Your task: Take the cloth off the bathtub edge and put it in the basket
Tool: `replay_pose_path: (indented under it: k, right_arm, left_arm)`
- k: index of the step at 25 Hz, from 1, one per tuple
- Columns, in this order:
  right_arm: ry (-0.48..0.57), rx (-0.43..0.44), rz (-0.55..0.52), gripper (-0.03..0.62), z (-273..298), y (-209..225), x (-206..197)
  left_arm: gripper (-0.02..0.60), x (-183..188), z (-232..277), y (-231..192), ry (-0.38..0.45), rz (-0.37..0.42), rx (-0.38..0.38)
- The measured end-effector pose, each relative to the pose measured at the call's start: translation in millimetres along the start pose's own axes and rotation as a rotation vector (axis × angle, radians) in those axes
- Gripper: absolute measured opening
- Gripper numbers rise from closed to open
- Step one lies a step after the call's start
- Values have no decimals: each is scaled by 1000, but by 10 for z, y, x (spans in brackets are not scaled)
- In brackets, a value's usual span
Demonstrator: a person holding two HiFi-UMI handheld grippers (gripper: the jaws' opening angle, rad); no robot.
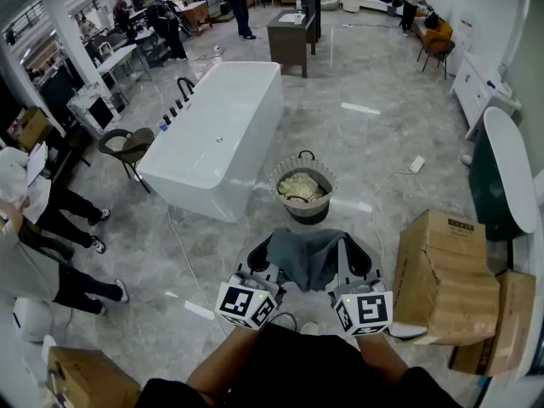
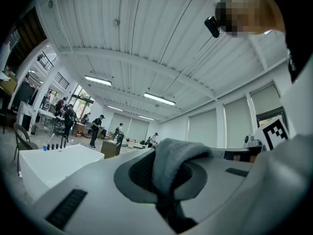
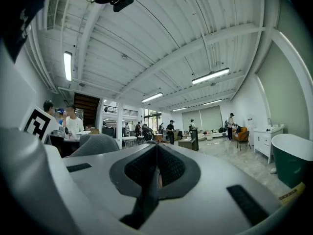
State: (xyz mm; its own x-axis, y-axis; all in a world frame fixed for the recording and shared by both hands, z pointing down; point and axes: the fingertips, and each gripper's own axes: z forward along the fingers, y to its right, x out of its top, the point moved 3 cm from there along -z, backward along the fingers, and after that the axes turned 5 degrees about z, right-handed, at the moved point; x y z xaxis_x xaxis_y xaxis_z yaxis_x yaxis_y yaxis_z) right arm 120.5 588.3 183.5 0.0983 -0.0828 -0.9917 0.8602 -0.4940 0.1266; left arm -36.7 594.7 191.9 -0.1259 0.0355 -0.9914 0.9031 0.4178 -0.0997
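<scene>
A grey cloth (image 1: pixel 310 257) hangs in the air between my two grippers, low in the head view. My left gripper (image 1: pixel 262 253) is shut on the cloth (image 2: pixel 171 160), which bunches up out of its jaws in the left gripper view. My right gripper (image 1: pixel 360 260) is level beside it, shut, and I see no cloth between its pads (image 3: pixel 168 168); the cloth (image 3: pixel 95 143) shows off to its left. The round wire basket (image 1: pixel 303 189) stands on the floor just ahead of the grippers, with a cream cloth inside. The white bathtub (image 1: pixel 217 134) is beyond it to the left.
Stacked cardboard boxes (image 1: pixel 442 274) stand close on the right, with a dark green tub (image 1: pixel 501 177) behind them. A chair (image 1: pixel 127 147) and people stand left of the bathtub. A cable lies on the grey marble floor (image 1: pixel 374 134).
</scene>
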Motion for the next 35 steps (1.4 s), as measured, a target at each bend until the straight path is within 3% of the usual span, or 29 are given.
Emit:
replay_pose_path:
  k: [10, 18, 25, 30, 35]
  right_arm:
    - [36, 15, 87, 32, -193, 60, -87]
    - [-6, -10, 92, 32, -104, 276, -244]
    - [-29, -48, 80, 32, 318, 498, -282]
    - [-54, -73, 56, 32, 832, 686, -302]
    - [-78, -129, 80, 32, 1419, 825, -297]
  left_arm:
    - [35, 21, -172, 69, 6, 16, 21]
    - [35, -182, -8, -47, -25, -31, 13]
    - [35, -300, 402, -347, -40, -63, -17]
    - [35, -269, 851, -727, -47, -39, 35]
    - [35, -170, 1375, -1100, -52, -100, -24]
